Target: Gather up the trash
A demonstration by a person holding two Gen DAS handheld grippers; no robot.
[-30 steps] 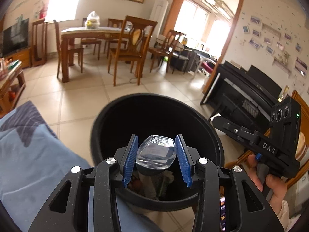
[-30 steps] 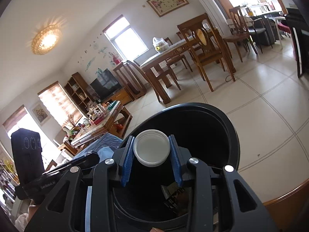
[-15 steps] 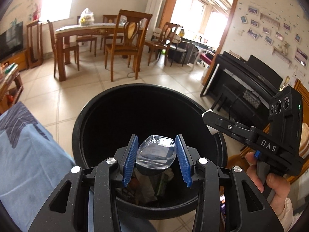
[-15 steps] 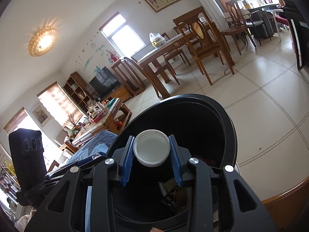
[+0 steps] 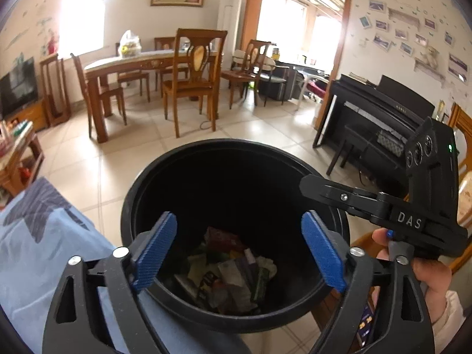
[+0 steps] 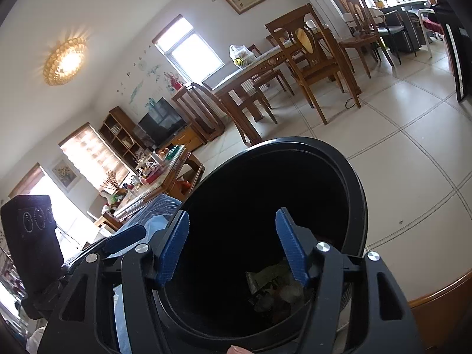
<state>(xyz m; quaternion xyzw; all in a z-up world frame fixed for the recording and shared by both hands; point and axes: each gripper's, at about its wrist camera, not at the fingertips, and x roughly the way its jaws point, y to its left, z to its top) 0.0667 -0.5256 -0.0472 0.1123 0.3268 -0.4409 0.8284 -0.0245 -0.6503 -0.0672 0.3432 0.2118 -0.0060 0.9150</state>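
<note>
A black round trash bin stands on the tiled floor right under both grippers; it also shows in the right wrist view. Crumpled wrappers and paper trash lie at its bottom, also seen in the right wrist view. My left gripper is open and empty above the bin's mouth. My right gripper is open and empty above the bin too. The right gripper's body shows at the right of the left wrist view, over the bin's rim.
A blue-grey cloth lies left of the bin. A wooden dining table with chairs stands behind. A black piano is at the right. A cluttered coffee table is at the left.
Both grippers have opened. The clear plastic piece left the left gripper and the white lid left the right gripper; both are gone from between the fingers.
</note>
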